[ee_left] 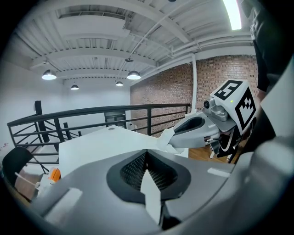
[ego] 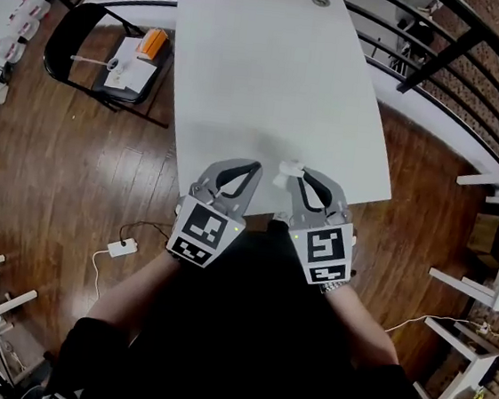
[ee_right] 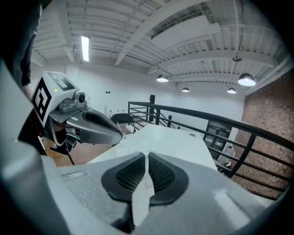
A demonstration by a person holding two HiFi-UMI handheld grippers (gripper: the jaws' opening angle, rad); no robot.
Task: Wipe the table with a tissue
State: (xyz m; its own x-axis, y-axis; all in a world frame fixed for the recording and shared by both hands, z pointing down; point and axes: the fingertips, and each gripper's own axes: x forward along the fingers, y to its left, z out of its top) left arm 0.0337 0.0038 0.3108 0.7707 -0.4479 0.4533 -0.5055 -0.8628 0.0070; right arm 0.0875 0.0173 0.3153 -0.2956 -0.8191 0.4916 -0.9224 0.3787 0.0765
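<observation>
Right gripper (ego: 299,175): you have its jaws pressed together on the tissue (ego: 289,169). In the right gripper view a thin white strip runs down the seam between the two dark pads.
Left gripper (ego: 254,167): jaws brought together, tips meeting. Nothing sticks out past the tips. It sits just beside the right gripper, and the two tips are near each other but apart.
Tissue, location: at the very tip of your right gripper, above the near edge of the table (ego: 273,72), between the two gripper tips.
Tissue, shape: small crumpled white wad with a short flap.
Tissue, long axis: roughly in line with the right gripper's jaws. The free end points away from you and slightly to your left, toward the left gripper.
Tissue, contact with table: cannot tell from any view.
Table: white rectangular top, with its long side running away from you. Both grippers are at its near short edge.
Surroundings: a black chair (ego: 79,33) with papers on its seat stands off the table's far left corner. A black railing (ego: 446,48) runs behind and to the right, over a wooden floor (ego: 73,174).
</observation>
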